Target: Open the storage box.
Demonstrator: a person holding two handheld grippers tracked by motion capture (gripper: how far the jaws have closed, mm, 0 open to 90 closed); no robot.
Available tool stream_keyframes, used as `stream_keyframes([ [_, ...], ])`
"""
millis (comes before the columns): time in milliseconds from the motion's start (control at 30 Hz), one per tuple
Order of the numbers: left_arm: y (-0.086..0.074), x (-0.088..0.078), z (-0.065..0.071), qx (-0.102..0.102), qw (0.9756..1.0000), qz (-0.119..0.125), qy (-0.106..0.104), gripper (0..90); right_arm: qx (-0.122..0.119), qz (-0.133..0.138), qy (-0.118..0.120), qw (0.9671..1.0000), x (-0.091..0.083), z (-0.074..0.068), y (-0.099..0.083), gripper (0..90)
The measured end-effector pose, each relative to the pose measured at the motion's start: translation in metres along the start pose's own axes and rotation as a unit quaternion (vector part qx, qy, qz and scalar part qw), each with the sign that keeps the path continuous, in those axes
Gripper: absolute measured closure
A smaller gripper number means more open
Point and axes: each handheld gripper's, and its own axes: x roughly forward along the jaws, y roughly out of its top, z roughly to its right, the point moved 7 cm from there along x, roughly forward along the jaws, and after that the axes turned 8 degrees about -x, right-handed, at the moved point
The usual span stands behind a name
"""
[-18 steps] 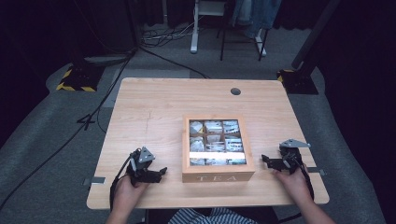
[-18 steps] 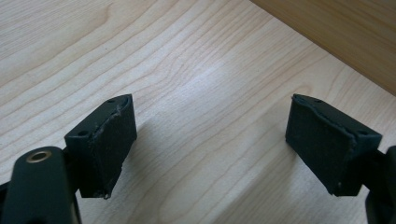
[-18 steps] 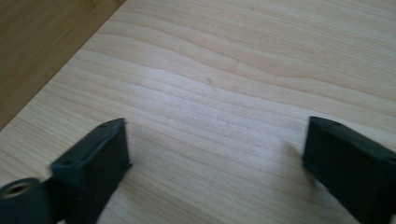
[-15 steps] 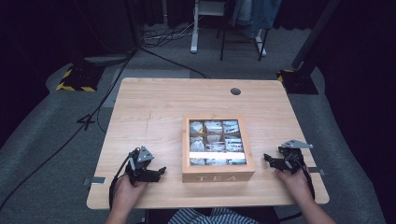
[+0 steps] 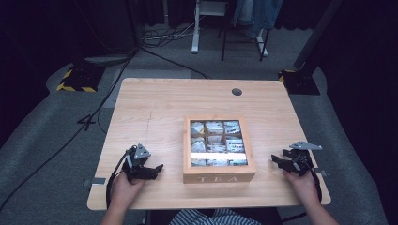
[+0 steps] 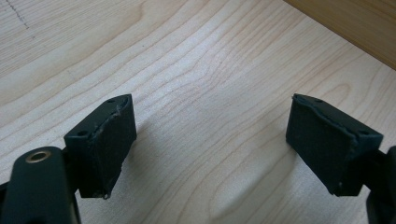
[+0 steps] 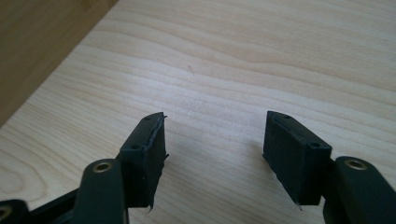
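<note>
A wooden tea box [image 5: 218, 149] with a glass lid and "TEA" on its front sits at the table's near middle, its compartments holding tea bags. My left gripper [image 5: 156, 169] rests on the table left of the box, open, with bare wood between its jaws [image 6: 210, 126]. My right gripper [image 5: 277, 161] rests right of the box, also open over bare wood [image 7: 215, 130]. The box's side wall [image 6: 345, 23] shows at the top right of the left gripper view, and the same box wall [image 7: 42, 42] at the left of the right gripper view.
The light wooden table [image 5: 159, 112] has a round cable hole [image 5: 236, 92] at its far edge. Cables trail from both grippers off the near edge. Beyond the table are a grey floor, cables and furniture legs.
</note>
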Motion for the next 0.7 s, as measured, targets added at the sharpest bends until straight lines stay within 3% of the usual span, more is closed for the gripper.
stream_keyframes([
  [67,0.0,0.0,0.0,0.0,1.0,0.0,0.0,16.7,-0.004,0.015,0.002,0.9999,-0.005,0.0,0.004,39.5],
  [200,0.0,0.0,0.0,0.0,1.0,0.0,0.0,16.7,0.025,0.037,0.033,0.9985,-0.012,-0.004,0.01,38.4],
  [433,0.0,0.0,0.0,0.0,1.0,0.0,0.0,16.7,0.005,0.054,0.02,0.9983,-0.024,-0.007,0.019,37.9],
  [700,0.0,0.0,0.0,-0.001,1.0,-0.001,0.001,16.7,-0.014,0.068,0.031,0.9971,-0.039,-0.021,0.03,38.2],
])
